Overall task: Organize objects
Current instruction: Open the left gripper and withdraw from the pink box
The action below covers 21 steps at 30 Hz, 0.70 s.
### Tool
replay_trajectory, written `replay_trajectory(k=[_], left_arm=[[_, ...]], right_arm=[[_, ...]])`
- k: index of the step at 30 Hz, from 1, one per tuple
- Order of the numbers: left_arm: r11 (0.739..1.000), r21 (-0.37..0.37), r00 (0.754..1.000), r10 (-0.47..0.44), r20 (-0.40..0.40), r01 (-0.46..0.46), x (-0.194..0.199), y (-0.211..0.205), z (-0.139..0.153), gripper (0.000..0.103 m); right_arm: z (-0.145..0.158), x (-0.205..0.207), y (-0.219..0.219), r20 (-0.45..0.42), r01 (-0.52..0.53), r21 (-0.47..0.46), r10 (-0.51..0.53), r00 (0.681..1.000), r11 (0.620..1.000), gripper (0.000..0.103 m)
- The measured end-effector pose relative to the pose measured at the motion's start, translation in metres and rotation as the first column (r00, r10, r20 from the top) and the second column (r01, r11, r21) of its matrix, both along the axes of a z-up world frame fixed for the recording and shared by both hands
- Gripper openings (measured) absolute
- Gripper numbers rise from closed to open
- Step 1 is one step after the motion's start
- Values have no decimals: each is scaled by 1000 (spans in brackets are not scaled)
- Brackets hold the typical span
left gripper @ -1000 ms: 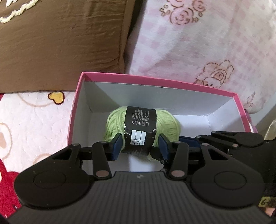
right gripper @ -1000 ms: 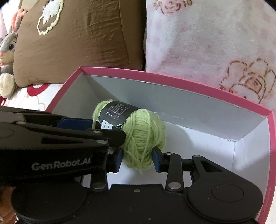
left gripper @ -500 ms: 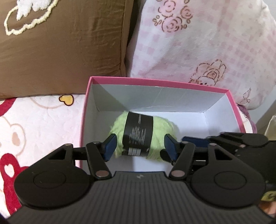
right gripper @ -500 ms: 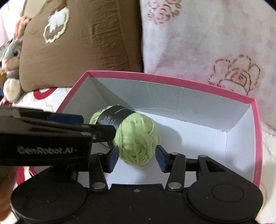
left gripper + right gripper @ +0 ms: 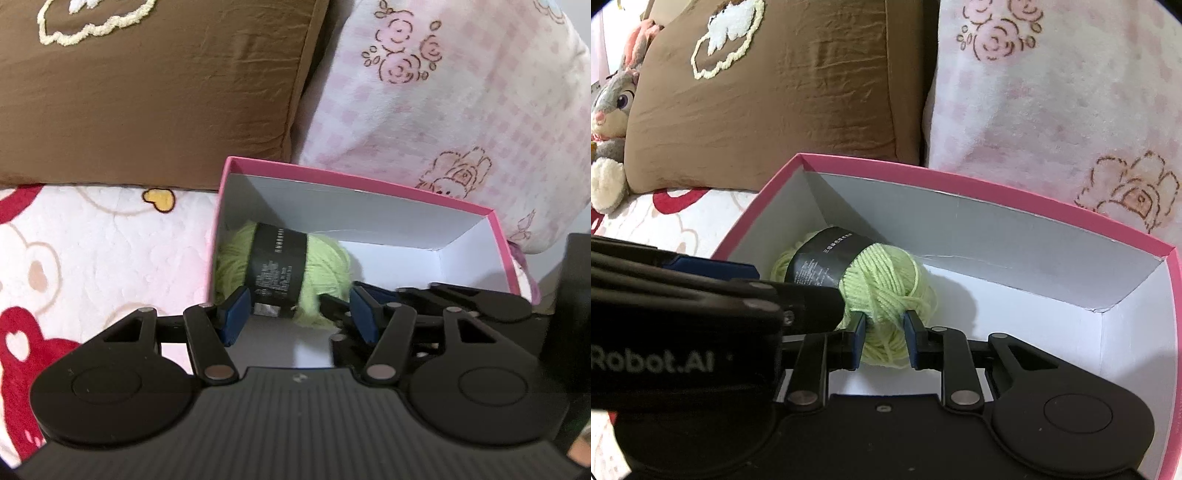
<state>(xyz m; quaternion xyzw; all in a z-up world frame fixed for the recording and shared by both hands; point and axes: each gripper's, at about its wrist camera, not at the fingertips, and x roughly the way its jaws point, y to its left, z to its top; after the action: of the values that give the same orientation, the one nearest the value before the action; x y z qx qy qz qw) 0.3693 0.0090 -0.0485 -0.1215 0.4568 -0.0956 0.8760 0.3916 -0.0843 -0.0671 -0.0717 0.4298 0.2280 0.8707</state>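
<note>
A light green yarn ball [image 5: 325, 262] with a black paper band lies inside the pink box [image 5: 332, 177] with white walls, against its left wall. My left gripper [image 5: 301, 317] is open, its blue pads wide apart just in front of the yarn, not touching it. In the right wrist view the yarn [image 5: 882, 284] lies in the box [image 5: 960, 181] and my right gripper [image 5: 882, 339] has its pads pressed on the yarn's near end. The left gripper's body [image 5: 683, 295] crosses that view on the left.
A brown cushion [image 5: 147, 92] and a pink checked pillow [image 5: 461, 110] stand right behind the box. A white blanket with red bears [image 5: 74, 258] lies to the left. A plush rabbit [image 5: 609, 122] sits far left.
My left gripper opened, let go of the yarn and drew back and up. The yarn came to rest on the box floor. My right gripper opened a little, then closed on the yarn again.
</note>
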Motion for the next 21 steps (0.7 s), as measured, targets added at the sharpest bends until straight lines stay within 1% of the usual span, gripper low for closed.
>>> replay_trajectory(k=[3, 5, 7, 11, 13, 17, 21], left_arm=[[1000, 20, 1000, 3, -2, -3, -4, 4, 2, 59], [1000, 20, 1000, 0, -9, 1, -8, 6, 6, 59], [999, 40, 1000, -11, -17, 11, -13, 7, 11, 59], [993, 98, 998, -56, -32, 59, -34, 3, 25, 62], [989, 120, 996, -81, -29, 84, -48, 3, 35, 64], [981, 141, 991, -129, -44, 134, -74, 3, 57, 66], [970, 151, 982, -185, -37, 188, -101, -1, 82, 70]], right_arm=[[8, -5, -9, -33, 8, 28, -7, 999, 1000, 30], [16, -14, -17, -42, 0, 37, 2, 999, 999, 36], [26, -25, -23, -41, -10, 28, 12, 999, 1000, 45], [53, -50, -34, -41, -41, 8, 41, 998, 999, 46], [66, -63, -38, -44, -64, -2, 64, 997, 998, 49], [91, -98, -46, -32, -108, -15, 108, 994, 994, 51], [116, -130, -54, -17, -131, -6, 131, 991, 991, 53]])
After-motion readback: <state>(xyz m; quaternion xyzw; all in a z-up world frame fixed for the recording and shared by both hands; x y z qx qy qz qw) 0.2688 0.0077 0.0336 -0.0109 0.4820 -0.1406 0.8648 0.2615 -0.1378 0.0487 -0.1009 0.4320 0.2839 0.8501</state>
